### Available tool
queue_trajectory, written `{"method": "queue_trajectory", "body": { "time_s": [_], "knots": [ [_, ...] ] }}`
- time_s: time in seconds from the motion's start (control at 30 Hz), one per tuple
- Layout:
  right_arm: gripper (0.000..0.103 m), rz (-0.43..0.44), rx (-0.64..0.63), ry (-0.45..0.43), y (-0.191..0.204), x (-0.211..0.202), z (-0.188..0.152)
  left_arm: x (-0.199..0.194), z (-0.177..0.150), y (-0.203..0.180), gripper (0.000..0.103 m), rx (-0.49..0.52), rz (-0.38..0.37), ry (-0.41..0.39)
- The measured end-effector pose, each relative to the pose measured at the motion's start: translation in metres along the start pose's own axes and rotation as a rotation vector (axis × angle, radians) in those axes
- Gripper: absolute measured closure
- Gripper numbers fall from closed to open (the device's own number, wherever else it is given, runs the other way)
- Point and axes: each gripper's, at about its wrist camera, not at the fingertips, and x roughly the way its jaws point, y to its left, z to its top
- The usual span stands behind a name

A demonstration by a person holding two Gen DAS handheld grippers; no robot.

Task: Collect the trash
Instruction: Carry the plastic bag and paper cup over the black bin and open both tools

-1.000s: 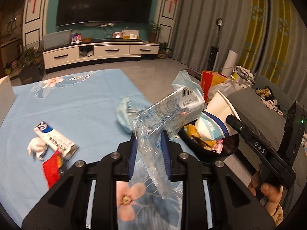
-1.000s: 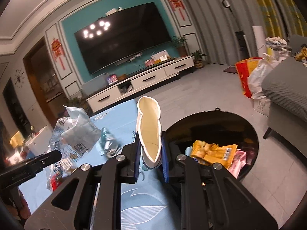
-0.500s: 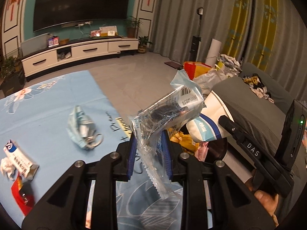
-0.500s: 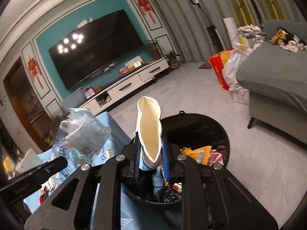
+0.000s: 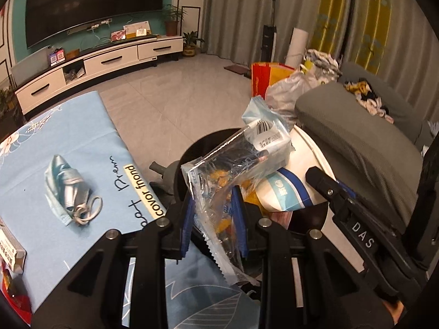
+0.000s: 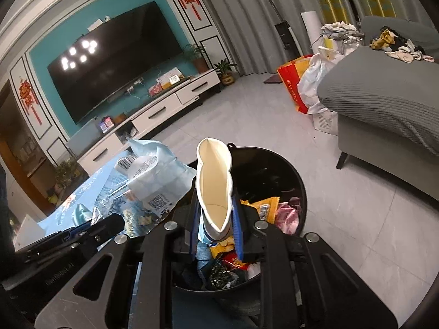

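Note:
My left gripper (image 5: pixel 212 216) is shut on a clear plastic wrapper (image 5: pixel 236 161) with a barcode label and holds it over the black trash bin (image 5: pixel 197 148). My right gripper (image 6: pixel 215 219) is shut on a squashed white paper cup (image 6: pixel 215 189) and holds it above the same bin (image 6: pixel 296 175), which has yellow, pink and dark wrappers inside. The cup also shows in the left wrist view (image 5: pixel 290 189), and the wrapper shows in the right wrist view (image 6: pixel 148 178), left of the cup.
On the blue floral tablecloth (image 5: pixel 82 126) lie a crumpled blue face mask (image 5: pixel 68 189), a white packet (image 5: pixel 11 249) and a red wrapper (image 5: pixel 13 298). A grey sofa (image 6: pixel 384 98) and shopping bags (image 6: pixel 299 82) stand to the right of the bin.
Both grippers have moved right, off the table and over the bin. The wrapper and the cup stay held. The mask and packets have slid left in the left wrist view.

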Motion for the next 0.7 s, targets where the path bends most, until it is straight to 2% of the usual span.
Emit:
{"method": "queue_trajectory", "body": {
  "time_s": [0.7],
  "knots": [
    [0.079, -0.019, 0.014, 0.035, -0.006, 0.009, 0.003, 0.018, 0.005, -0.008, 0.073, 0.019, 0.028, 0.052]
  ]
}}
